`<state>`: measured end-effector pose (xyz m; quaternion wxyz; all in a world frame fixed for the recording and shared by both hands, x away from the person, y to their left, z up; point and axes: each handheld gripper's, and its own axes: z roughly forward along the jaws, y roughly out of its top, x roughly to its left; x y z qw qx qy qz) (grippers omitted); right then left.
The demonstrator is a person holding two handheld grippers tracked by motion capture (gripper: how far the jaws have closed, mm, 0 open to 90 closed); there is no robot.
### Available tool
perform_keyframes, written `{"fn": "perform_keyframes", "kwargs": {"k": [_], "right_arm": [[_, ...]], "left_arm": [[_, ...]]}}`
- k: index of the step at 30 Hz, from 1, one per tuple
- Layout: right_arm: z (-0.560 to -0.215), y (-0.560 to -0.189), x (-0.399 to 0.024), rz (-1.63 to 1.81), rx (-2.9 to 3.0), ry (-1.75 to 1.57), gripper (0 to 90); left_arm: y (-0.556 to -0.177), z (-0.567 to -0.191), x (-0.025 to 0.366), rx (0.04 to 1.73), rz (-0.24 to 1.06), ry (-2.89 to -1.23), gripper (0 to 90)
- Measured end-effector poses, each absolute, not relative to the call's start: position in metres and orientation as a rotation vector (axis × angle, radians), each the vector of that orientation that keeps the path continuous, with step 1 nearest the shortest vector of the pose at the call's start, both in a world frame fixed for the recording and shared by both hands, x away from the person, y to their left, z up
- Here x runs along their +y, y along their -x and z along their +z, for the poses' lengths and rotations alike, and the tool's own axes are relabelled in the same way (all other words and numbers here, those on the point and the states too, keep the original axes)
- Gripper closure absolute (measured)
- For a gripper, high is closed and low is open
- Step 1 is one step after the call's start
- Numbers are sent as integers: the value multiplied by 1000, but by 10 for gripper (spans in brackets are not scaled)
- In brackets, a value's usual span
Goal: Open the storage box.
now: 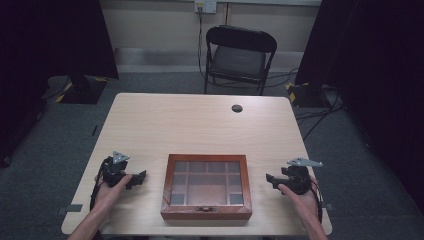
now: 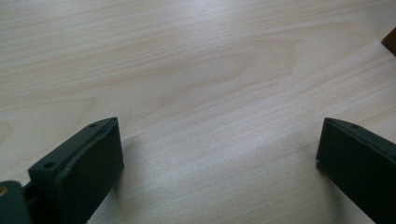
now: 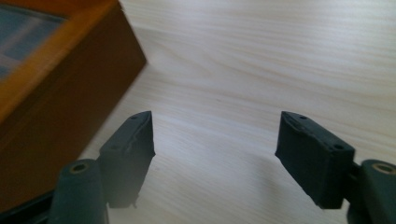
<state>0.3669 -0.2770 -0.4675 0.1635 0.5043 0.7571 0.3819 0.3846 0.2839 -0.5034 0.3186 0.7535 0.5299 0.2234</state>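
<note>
Reddish-brown wooden box (image 1: pixel 206 186) with a glass-paned lid lies flat and shut near the front edge of the pale wood-grain table (image 1: pixel 200 120), about midway between the two hands; through the glass the inside shows as a grid of small compartments, and a small metal clasp sits at the middle of its front wall; the left gripper (image 1: pixel 138 179) rests just left of the box, apart from it, held in the person's left hand (image 1: pixel 110 192) with a grey three-cornered plate on top; in the left gripper view its black jaws stand spread wide over bare table, nothing between them, and a dark corner of the box shows at the right edge of that view (image 2: pixel 390 42); the right gripper (image 1: pixel 270 180) sits just right of the box, also apart from it, in the person's right hand (image 1: pixel 296 196); in the right gripper view its jaws are parted with only table between them (image 3: pixel 215 135), and the side wall of the box (image 3: pixel 65 93) stands close beside the left jaw, not touching it as far as can be told; beyond the box, past the far edge of the table, a black folding chair (image 1: pixel 239 57) stands on the grey floor; a small dark round cable hole (image 1: pixel 237 108) lies in the table top behind the box.
</note>
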Motion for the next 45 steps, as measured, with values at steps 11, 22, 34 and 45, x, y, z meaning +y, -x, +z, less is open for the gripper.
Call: {"fn": "perform_keyframes", "kwargs": {"k": [11,22,34,45], "right_arm": [[-443,-356,-256,1239,2246,-1303,381],[-424,-341,-223,1294,2341,-1124,460],[-418,-334,-199,1337,2408,-1017,530],[-412,-326,-167,1366,2547,-847,611]], "left_arm": [[-385,-503,284,1391,590,-1984,0],[-384,-503,284,1393,592,-1984,2],[-384,-503,284,1394,592,-1984,2],[-384,-503,284,1392,590,-1986,2]]}}
